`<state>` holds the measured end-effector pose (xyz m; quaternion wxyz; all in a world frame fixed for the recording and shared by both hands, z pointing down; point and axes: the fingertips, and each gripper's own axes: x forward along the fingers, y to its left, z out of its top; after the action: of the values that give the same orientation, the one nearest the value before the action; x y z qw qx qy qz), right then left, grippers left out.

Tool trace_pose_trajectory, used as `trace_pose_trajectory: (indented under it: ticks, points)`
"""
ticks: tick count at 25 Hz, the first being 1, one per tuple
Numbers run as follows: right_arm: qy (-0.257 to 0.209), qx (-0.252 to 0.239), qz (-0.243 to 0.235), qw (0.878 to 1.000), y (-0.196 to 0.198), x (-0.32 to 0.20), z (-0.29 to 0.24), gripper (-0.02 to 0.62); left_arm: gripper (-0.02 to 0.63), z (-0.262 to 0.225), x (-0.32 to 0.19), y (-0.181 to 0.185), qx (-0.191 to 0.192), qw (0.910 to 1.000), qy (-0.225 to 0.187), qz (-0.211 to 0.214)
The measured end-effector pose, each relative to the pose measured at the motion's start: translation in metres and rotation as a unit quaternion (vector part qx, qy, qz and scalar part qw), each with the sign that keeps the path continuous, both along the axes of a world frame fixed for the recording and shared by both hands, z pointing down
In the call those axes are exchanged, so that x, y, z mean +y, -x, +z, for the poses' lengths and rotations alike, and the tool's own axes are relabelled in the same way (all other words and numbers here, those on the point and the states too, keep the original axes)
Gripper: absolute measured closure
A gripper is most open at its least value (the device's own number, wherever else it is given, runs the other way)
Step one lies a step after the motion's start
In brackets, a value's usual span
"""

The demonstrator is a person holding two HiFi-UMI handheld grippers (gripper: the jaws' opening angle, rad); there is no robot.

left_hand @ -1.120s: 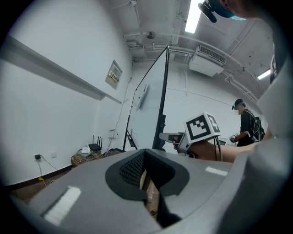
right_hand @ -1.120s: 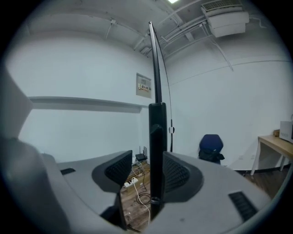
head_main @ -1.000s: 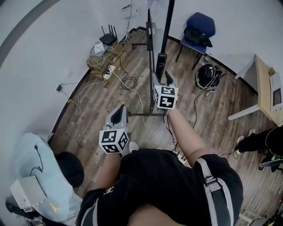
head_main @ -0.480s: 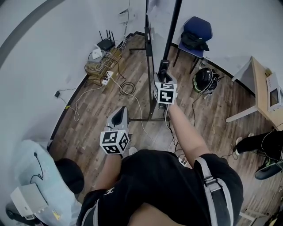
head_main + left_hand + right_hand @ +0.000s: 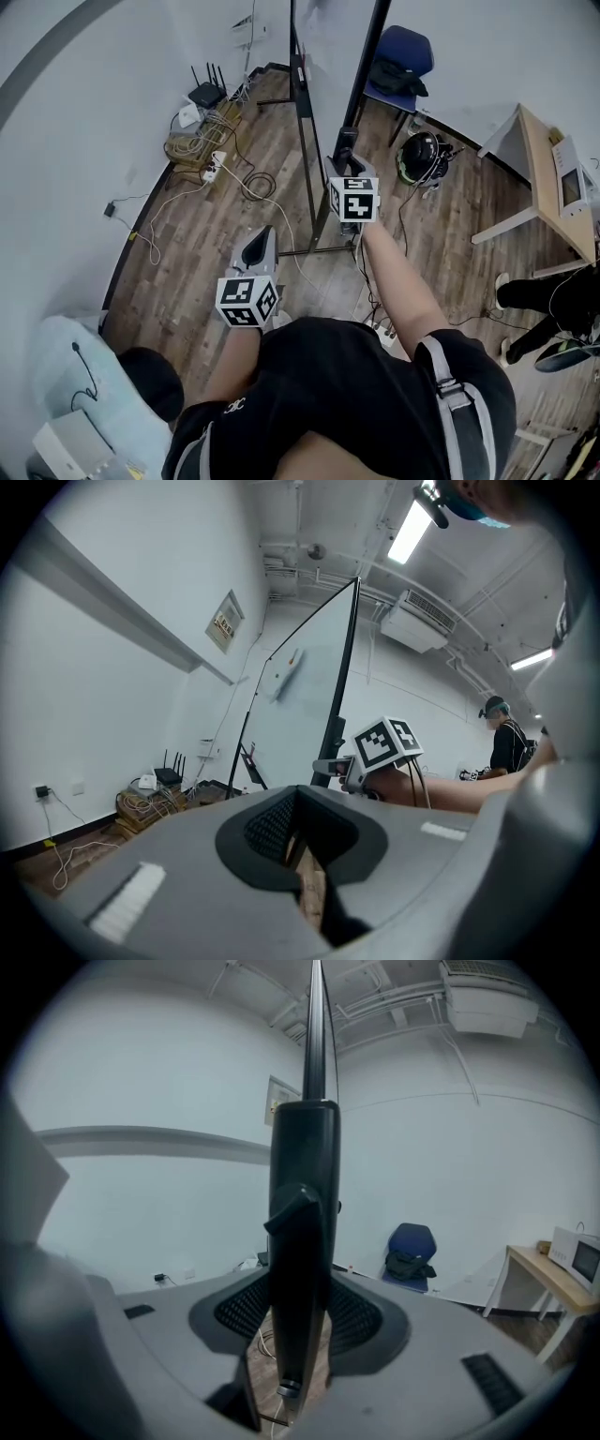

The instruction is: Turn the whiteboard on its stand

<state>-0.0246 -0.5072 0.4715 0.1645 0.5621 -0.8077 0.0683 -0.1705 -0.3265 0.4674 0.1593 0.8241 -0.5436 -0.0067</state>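
Whiteboard (image 5: 328,47): stood upright on its stand (image 5: 306,159) on the wooden floor (image 5: 234,225), near a blue chair (image 5: 405,54).
Right claw (image 5: 346,155): clamped on the board's black side frame, arm stretched forward.
Left claw (image 5: 260,246): held low and nearer the person, jaws narrow with nothing between them, well apart from the board.
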Motion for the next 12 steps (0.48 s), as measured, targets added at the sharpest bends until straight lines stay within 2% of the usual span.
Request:
trace_pose_trajectory:
  ticks: [12]
  points:
    - [-0.026, -0.016, 0.017, 0.999, -0.021, 0.062, -0.001, 0.4, 0.597, 0.013, -0.014, -0.007, -0.002, 0.9976, 0.0, 0.069]
